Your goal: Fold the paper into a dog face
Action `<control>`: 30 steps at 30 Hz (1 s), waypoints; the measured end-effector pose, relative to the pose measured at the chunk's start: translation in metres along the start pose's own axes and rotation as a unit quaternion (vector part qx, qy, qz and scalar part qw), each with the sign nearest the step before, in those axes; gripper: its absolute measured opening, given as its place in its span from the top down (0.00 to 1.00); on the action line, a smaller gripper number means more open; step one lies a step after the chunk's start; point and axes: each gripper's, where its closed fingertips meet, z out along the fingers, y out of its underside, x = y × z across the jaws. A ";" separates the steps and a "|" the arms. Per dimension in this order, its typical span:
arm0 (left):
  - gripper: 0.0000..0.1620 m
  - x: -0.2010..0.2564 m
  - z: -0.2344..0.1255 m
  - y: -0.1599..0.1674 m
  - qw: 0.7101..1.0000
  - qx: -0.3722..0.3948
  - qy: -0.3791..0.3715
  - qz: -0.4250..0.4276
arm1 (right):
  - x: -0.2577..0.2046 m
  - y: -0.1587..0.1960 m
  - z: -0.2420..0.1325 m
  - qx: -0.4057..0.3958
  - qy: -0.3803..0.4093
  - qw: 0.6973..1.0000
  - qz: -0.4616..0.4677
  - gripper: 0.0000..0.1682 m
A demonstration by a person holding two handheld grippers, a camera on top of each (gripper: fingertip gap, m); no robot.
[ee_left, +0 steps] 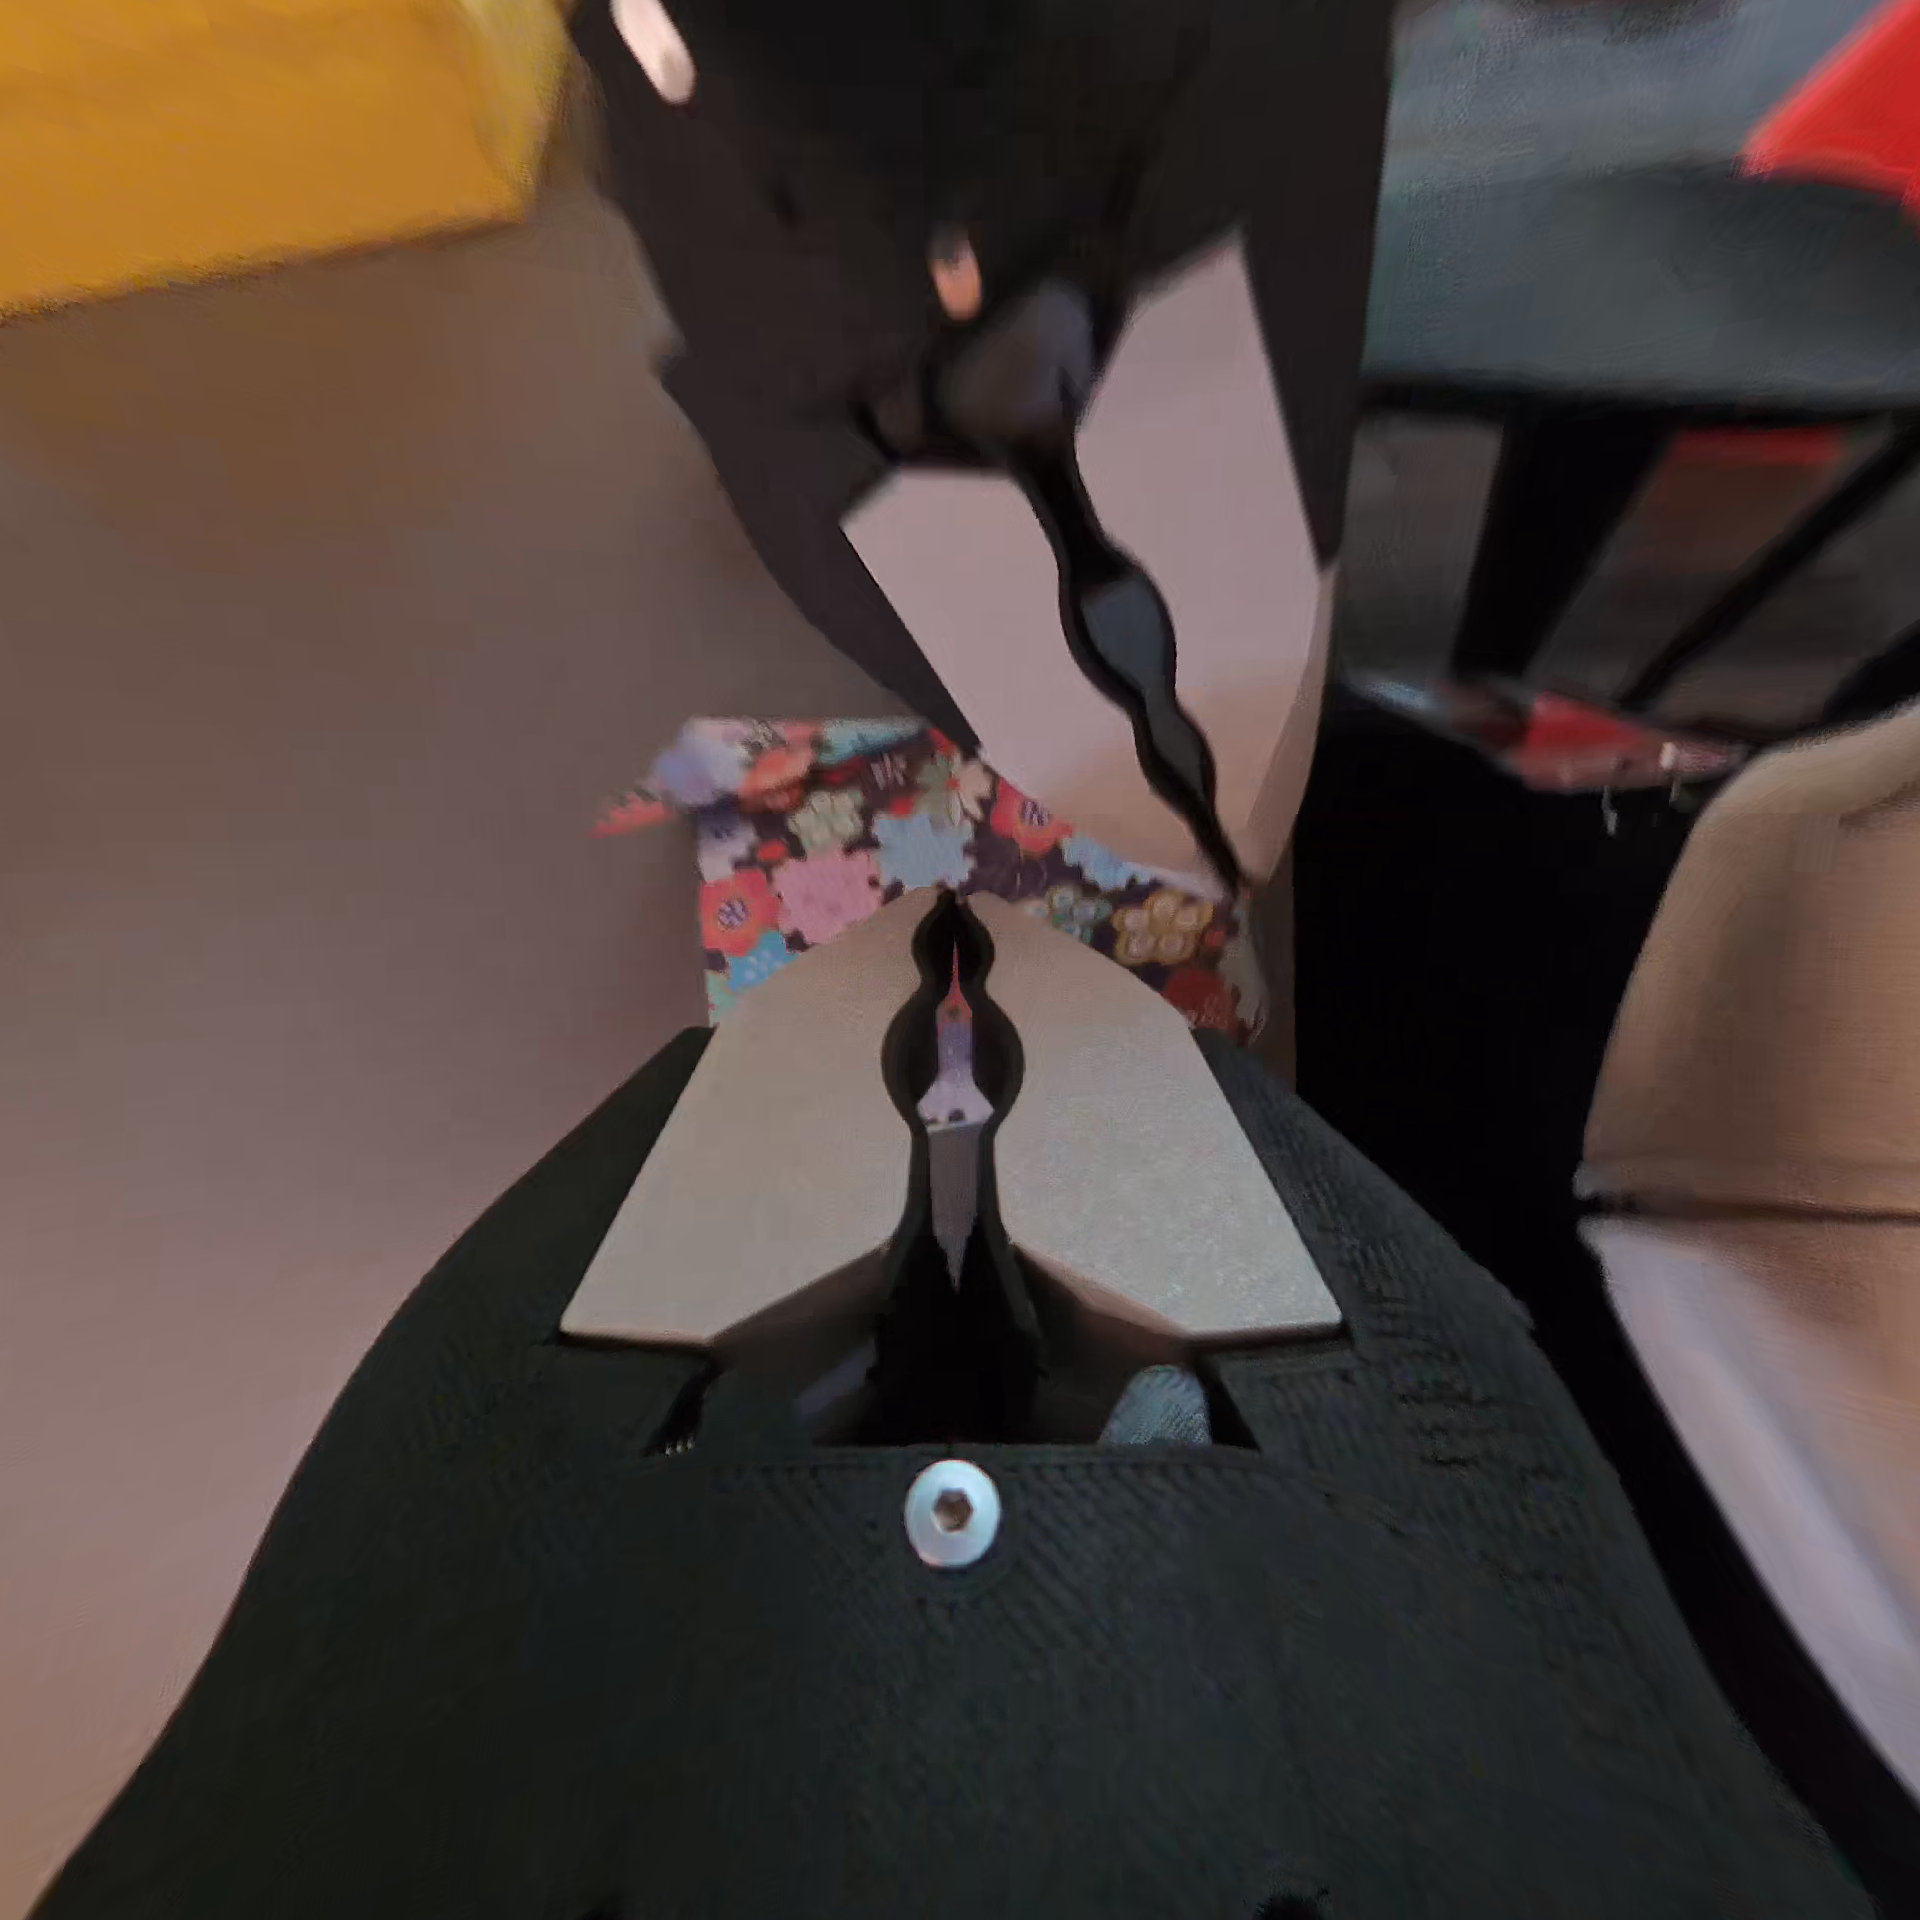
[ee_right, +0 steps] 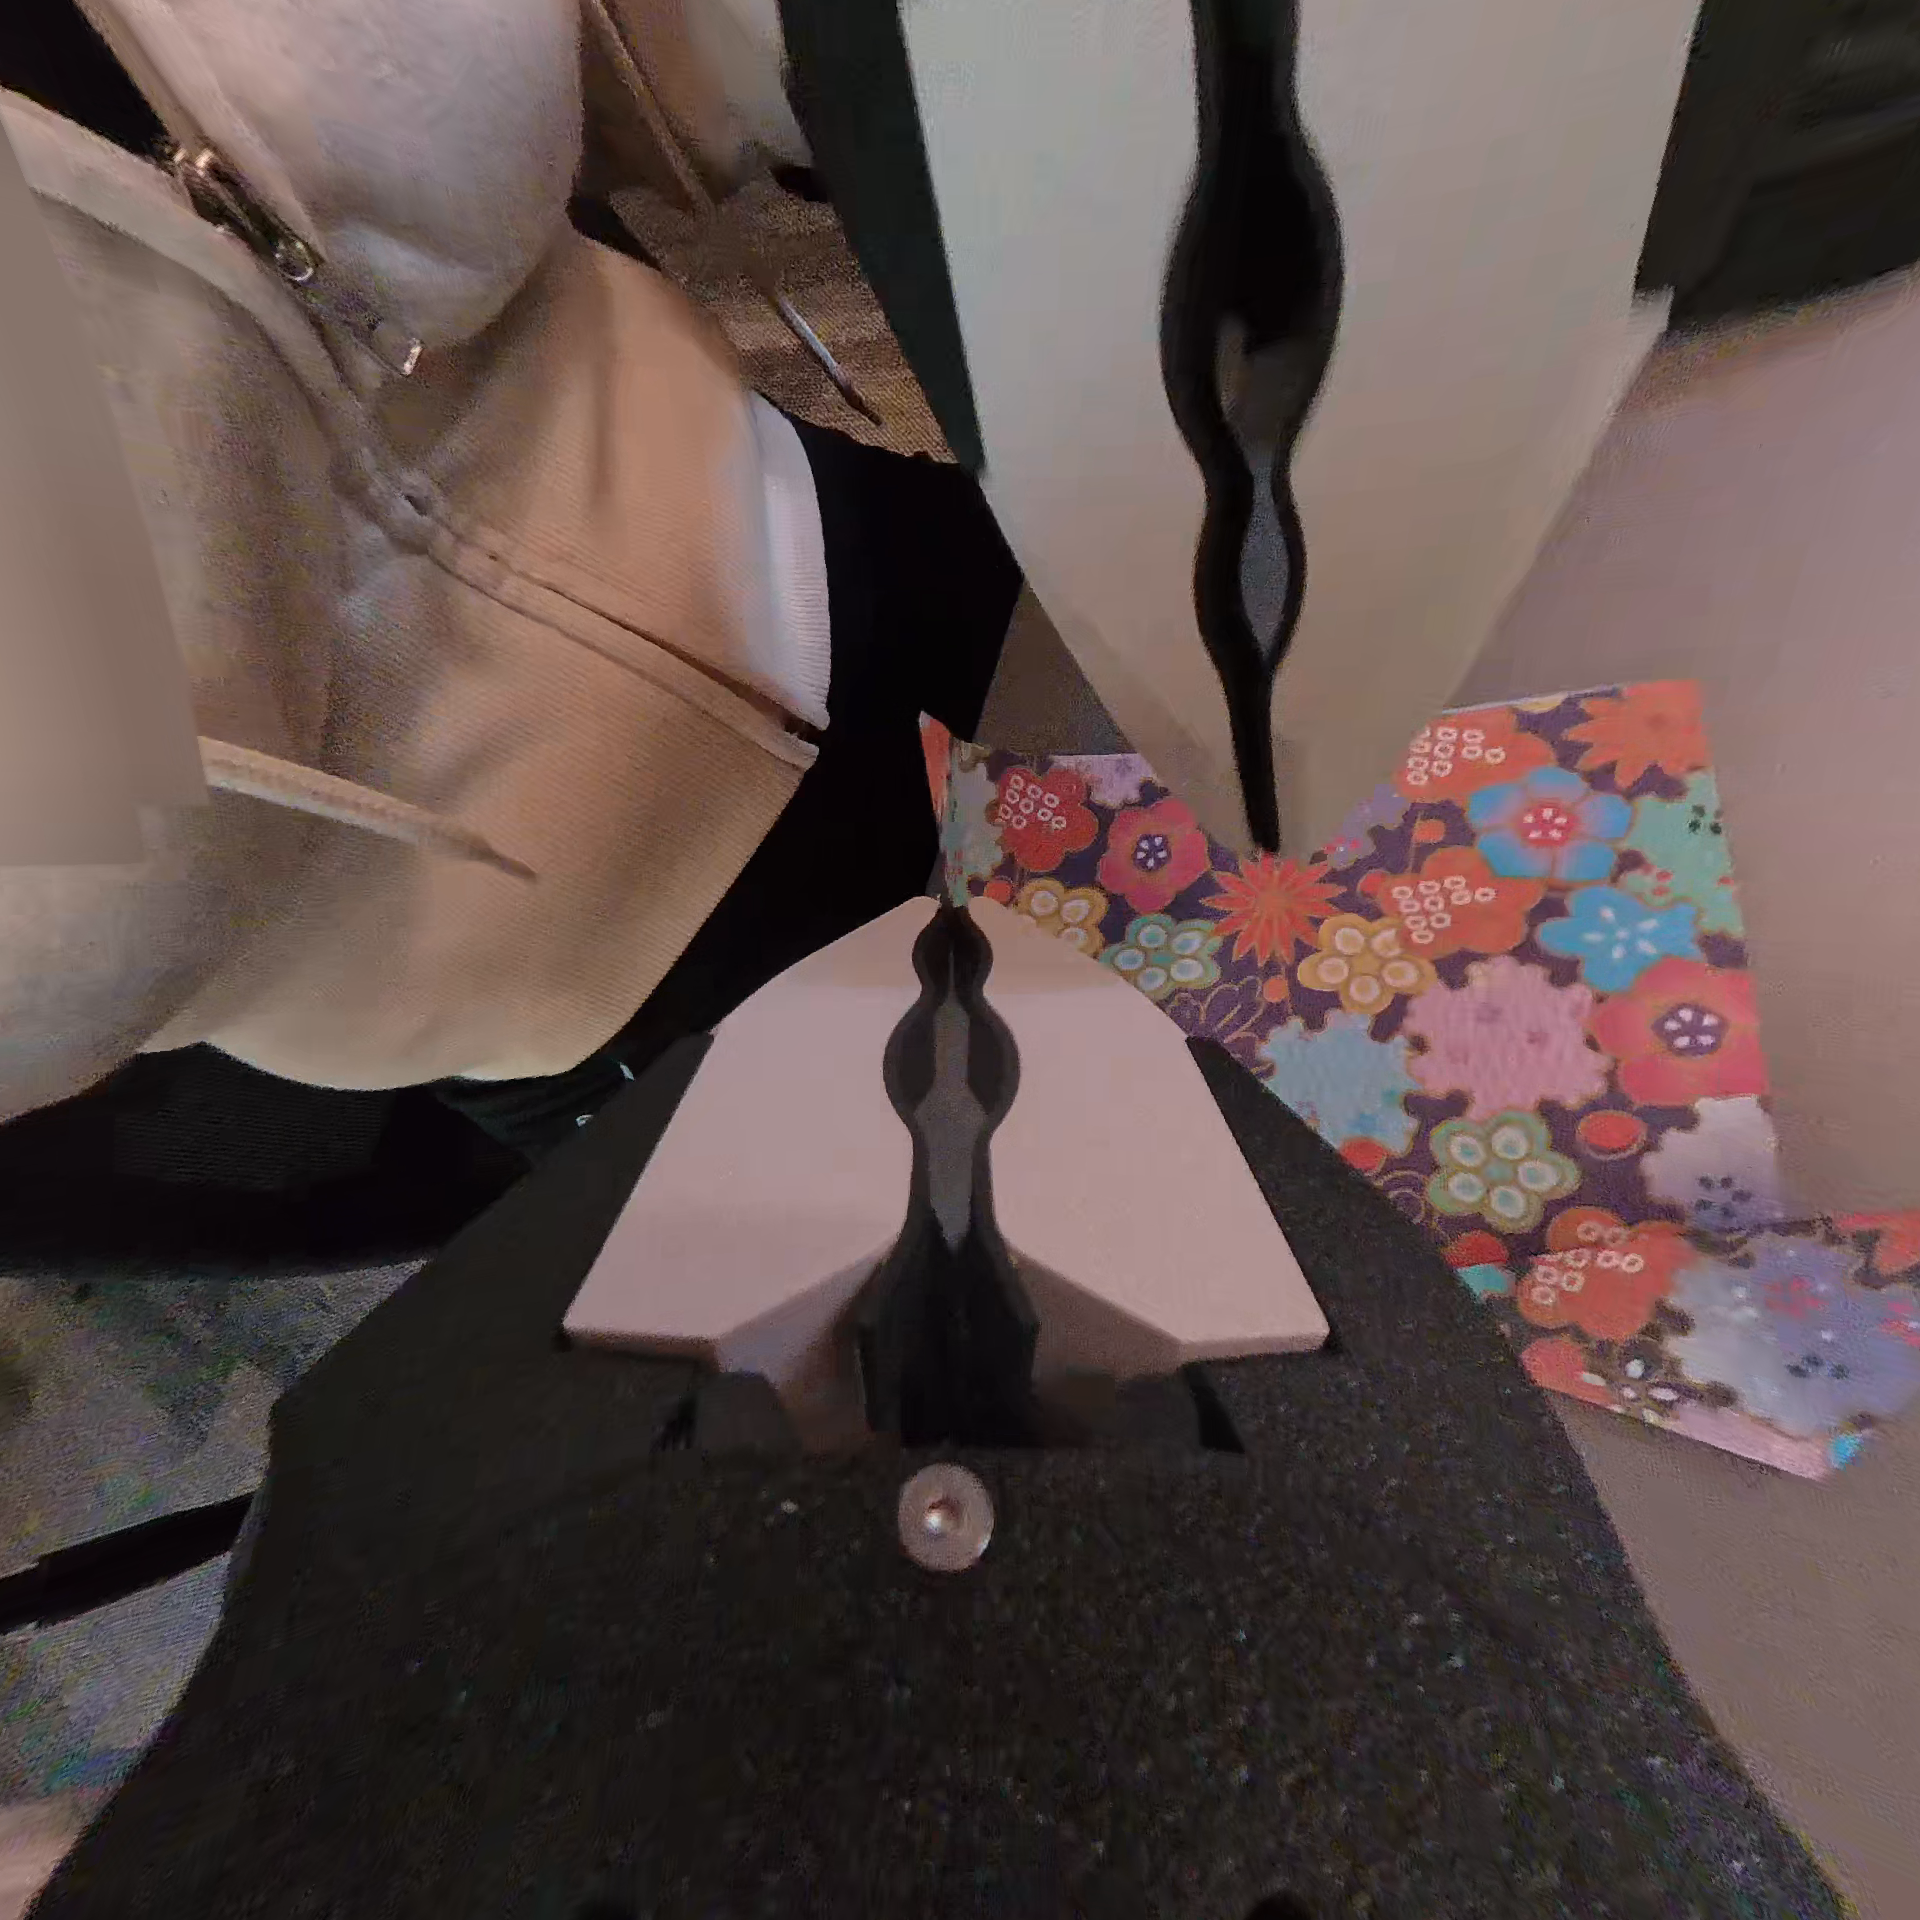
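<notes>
One sheet of flower-patterned origami paper (ee_right: pixel 1455 997), partly folded, lies centre-right on the beige worktop (ee_right: pixel 1766 582). Two claws pinch it: the left claw (ee_left: pixel 948 914) is closed on its near edge, the right claw (ee_right: pixel 951 914) closed on its corner. A yellow block (ee_left: pixel 239 135) sits upper left; a person's beige zipped jacket (ee_right: pixel 436 665) fills the left.

2 wrist cameras, each close behind its claw, facing opposite ways, sharing the floral paper (ee_left: pixel 831 873)
</notes>
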 end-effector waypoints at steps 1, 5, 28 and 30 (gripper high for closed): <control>1.00 0.000 -0.011 -0.008 0.999 0.037 -0.002 -0.025 | 0.001 0.001 0.001 -0.002 -0.007 1.000 0.013 1.00; 0.83 0.028 -0.037 -0.010 0.991 0.072 0.054 -0.103 | 0.002 -0.010 -0.001 0.029 -0.023 0.998 0.041 1.00; 1.00 0.034 -0.030 0.027 0.952 0.083 0.020 -0.294 | 0.040 -0.011 0.004 -0.039 0.104 0.973 -0.204 1.00; 1.00 0.023 -0.033 0.032 0.941 0.087 -0.008 -0.326 | 0.039 -0.011 0.005 -0.034 0.093 0.977 -0.186 1.00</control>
